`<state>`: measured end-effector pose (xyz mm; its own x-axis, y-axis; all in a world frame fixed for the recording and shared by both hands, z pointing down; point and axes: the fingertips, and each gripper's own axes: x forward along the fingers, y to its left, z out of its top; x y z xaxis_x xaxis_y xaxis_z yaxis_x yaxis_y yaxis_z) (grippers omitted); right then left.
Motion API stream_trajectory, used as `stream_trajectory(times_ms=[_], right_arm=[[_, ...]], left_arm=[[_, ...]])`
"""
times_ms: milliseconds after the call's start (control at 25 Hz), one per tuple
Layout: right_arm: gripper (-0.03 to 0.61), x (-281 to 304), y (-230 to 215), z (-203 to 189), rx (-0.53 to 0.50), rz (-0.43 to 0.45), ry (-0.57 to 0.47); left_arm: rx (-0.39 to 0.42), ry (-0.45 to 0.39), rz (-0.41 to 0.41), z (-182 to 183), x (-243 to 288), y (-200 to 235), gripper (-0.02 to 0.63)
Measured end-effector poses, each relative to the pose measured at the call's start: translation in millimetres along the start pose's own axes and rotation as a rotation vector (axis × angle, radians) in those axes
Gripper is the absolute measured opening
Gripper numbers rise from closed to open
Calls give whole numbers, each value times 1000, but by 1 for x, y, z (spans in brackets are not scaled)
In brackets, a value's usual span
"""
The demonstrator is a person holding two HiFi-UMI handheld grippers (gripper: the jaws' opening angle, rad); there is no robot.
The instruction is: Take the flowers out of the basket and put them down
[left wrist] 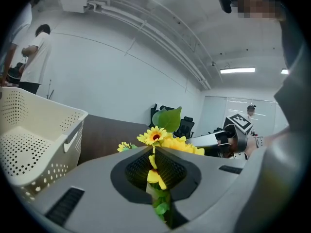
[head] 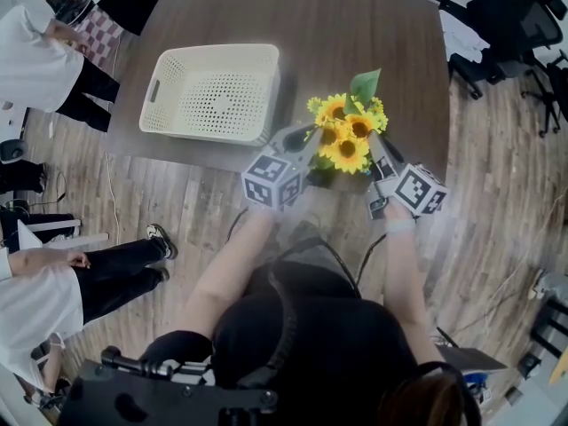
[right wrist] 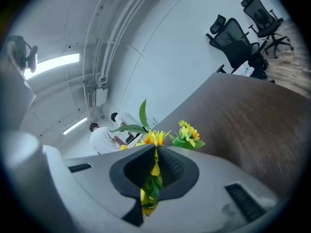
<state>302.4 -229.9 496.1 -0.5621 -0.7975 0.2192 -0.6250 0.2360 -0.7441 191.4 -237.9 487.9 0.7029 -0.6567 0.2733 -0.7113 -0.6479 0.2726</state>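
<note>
Bare forearms (head: 232,269) come up from the bottom of the head view, and both tools meet at centre frame on one prize: a bunch of yellow fabric sunflowers with green leaves (head: 346,133). Left gripper (head: 311,152) is clamped on the stems low down, with a yellow petal and green leafage squeezed between its dark ribbed pads (left wrist: 171,168). Over on the other side, the right gripper (head: 377,160) is pinched tight on the same stems, greenery showing in the slit between its jaws in its own view. Two grips low on the bundle, I'd say, so the heads stand upright and nothing droops or slips out. Those flowers are in the air, over the near edge of the dark brown wooden table (head: 355,25), just right of the cream perforated plastic basket (head: 213,53). And that basket, upper left of centre, looks bare inside: nothing but dotted floor and walls, and the left gripper view agrees for the part it shows. So the lift-out reads as done; what's left is setting the bunch down on the tabletop.
</note>
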Motion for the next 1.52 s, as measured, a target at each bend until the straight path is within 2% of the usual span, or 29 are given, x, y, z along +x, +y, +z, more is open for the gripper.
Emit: stream_trajectory(times_ms=[520, 800, 1000, 1320, 1440, 1520], right_arm=[[11, 6, -4, -4, 16, -20, 4], [11, 5, -8, -4, 18, -26, -3], [12, 3, -10, -3, 15, -33, -6], [19, 3, -12, -2, -8, -61, -14], [32, 5, -12, -1, -21, -80, -20], [34, 4, -12, 0, -27, -91, -23]], left_arm=[[5, 2, 15, 4, -8, 11, 49], [-1, -18, 25, 9, -12, 15, 49], [-34, -41, 44, 14, -20, 20, 49], [-14, -50, 46, 17, -31, 21, 49], [-6, -51, 48, 19, -34, 23, 11], [-6, -54, 46, 19, -36, 23, 11]])
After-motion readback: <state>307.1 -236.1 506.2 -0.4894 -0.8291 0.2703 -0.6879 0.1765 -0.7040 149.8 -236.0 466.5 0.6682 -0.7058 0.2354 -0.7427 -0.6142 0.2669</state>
